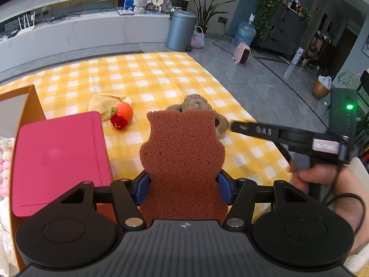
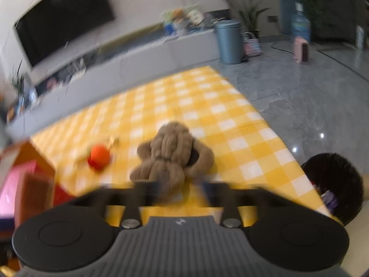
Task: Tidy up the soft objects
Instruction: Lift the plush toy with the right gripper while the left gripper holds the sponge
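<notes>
Upright, the sponge [image 1: 183,159] is pinched between the blue pads [image 1: 141,184] of the left gripper [image 1: 183,188]. Ahead of the blurred right gripper [image 2: 177,190], whose spread cannot be told, the plush [image 2: 171,153] is seen lying on the checked cloth [image 2: 230,138].

Brown sponge [image 1: 182,159], center frame: porous, rough, matt foam. Checked tablecloth [image 1: 161,78]: smooth cloth. Orange ball [image 1: 124,113], left-center: crocheted yarn. Pink lid [image 1: 57,159], lower left: smooth plastic w/ slight sheen. Plush toy [image 2: 171,154]: fuzzy ribbed fabric.
</notes>
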{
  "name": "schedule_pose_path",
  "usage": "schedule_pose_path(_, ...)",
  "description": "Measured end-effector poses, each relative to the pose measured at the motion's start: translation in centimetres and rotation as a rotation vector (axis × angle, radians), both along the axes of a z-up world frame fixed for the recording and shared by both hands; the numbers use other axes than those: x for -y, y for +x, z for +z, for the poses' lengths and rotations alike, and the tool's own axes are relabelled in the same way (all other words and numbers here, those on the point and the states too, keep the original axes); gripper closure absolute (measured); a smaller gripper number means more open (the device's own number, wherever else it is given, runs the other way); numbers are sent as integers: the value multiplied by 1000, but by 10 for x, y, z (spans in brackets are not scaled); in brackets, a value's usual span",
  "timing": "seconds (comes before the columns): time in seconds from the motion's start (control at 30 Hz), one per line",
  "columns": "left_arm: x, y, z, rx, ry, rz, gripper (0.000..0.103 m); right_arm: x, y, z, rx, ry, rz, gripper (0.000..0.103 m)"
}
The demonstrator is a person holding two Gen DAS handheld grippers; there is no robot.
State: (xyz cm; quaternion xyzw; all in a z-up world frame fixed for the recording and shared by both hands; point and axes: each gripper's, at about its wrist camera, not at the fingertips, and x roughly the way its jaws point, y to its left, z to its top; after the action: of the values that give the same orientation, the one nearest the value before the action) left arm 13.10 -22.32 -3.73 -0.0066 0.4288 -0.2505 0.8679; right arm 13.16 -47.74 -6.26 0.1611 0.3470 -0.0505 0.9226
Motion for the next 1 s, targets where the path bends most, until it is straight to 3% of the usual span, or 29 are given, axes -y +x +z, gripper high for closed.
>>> schedule_pose_path(0.03,-2,0,2,3,-6,4,34,0,5,-3,21,23,-20,8)
schedule_pose_path(0.17,-6,2,8,0,-30,-3,34,-12,26,-22,53,116,-42,5)
schedule_pose_path(0.3,-16,4,15,-8,-75,17,34,-34,41,-40,16,16,8,4)
schedule_pose_path(0.33,-18,3,17,-2,-81,13,34,-39,44,-44,7,-31,34,10)
schedule_pose_path(0.37,-20,2,18,2,-80,12,34,-43,46,-47,-12,-66,60,38)
schedule_pose_path(0.47,-28,1,22,-3,-90,35,34,-47,52,-48,-68,-78,125,62)
schedule_pose_path(0.57,-34,4,24,-32,-112,52,34,-47,50,-40,-113,-111,150,73)
schedule_pose_path(0.67,-35,3,27,-18,-109,53,34,-46,42,-28,-188,-114,177,73)
schedule_pose_path(0.73,-36,0,29,6,-106,35,34,-54,24,-20,-202,-185,245,73)
schedule_pose_path(0.8,-41,-2,29,16,-116,32,34,-61,6,-18,-236,-232,305,71)
schedule_pose_path(0.9,-47,-1,29,11,-124,53,34,-56,-3,-21,-272,-171,298,52)
schedule_pose_path(0.97,-48,-1,28,11,-123,60,34,-52,2,-18,-271,-152,245,26)
schedule_pose_path(1.0,-47,0,27,11,-123,58,34,-51,3,-14,-239,-160,222,22)
